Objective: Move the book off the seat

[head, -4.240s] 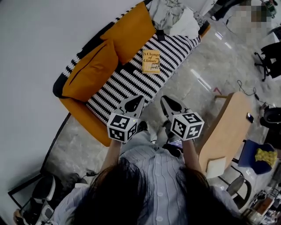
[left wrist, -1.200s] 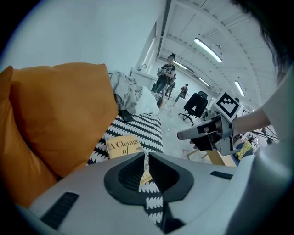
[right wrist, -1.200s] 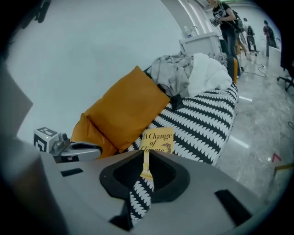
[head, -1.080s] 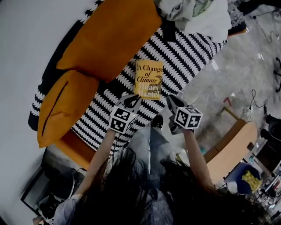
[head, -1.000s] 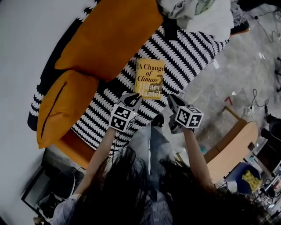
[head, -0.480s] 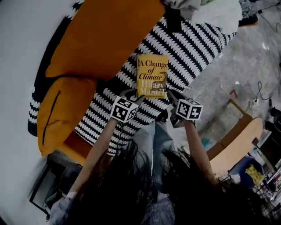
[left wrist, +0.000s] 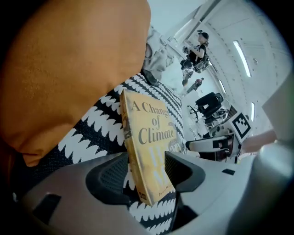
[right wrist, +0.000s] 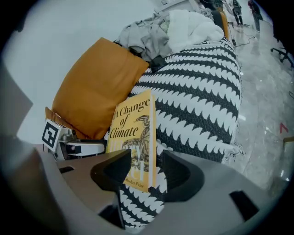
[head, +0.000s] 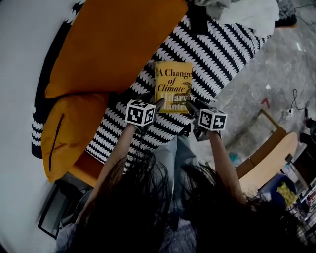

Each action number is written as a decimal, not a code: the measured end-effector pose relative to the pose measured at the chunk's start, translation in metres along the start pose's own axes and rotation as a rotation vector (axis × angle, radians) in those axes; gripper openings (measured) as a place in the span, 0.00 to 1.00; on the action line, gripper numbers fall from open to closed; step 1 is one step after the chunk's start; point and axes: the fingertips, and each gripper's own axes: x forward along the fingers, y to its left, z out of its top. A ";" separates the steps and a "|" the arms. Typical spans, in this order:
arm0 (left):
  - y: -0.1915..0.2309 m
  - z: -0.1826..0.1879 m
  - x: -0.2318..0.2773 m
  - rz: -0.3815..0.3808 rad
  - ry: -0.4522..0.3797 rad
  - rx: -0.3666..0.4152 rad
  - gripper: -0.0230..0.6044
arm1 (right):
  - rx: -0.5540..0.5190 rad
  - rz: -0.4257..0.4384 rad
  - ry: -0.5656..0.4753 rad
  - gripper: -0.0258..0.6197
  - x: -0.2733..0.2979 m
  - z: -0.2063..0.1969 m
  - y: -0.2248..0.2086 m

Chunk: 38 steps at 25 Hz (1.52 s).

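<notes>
A yellow book point(head: 173, 86) lies flat, cover up, on the black-and-white striped seat point(head: 217, 54). My left gripper point(head: 159, 103) is at the book's near left corner and my right gripper point(head: 191, 104) at its near right corner. In the left gripper view the book point(left wrist: 142, 137) stands edge-on between the jaws of the left gripper point(left wrist: 148, 167), which are opening with a gap beside the spine. In the right gripper view the book point(right wrist: 133, 128) reaches in between the opening jaws of the right gripper point(right wrist: 146, 160), which do not press on it.
Two orange cushions point(head: 113, 44) point(head: 74, 131) lean against the sofa back, left of the book. A heap of pale clothes point(head: 247, 10) covers the seat's far end. A wooden table point(head: 269, 158) stands on the stone floor to the right.
Both grippers have moved forward from short of the book to its near corners. Their jaws, shut before, have spread apart around the book's edges.
</notes>
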 end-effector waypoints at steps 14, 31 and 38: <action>0.011 0.004 0.020 -0.020 0.000 -0.066 0.43 | 0.069 0.043 0.015 0.40 0.033 0.003 0.001; -0.007 0.009 -0.008 0.002 -0.024 -0.172 0.43 | -0.020 -0.002 0.040 0.30 -0.003 0.003 0.035; -0.023 0.006 -0.023 0.037 -0.114 -0.204 0.43 | 0.064 -0.007 -0.015 0.29 -0.026 -0.006 0.044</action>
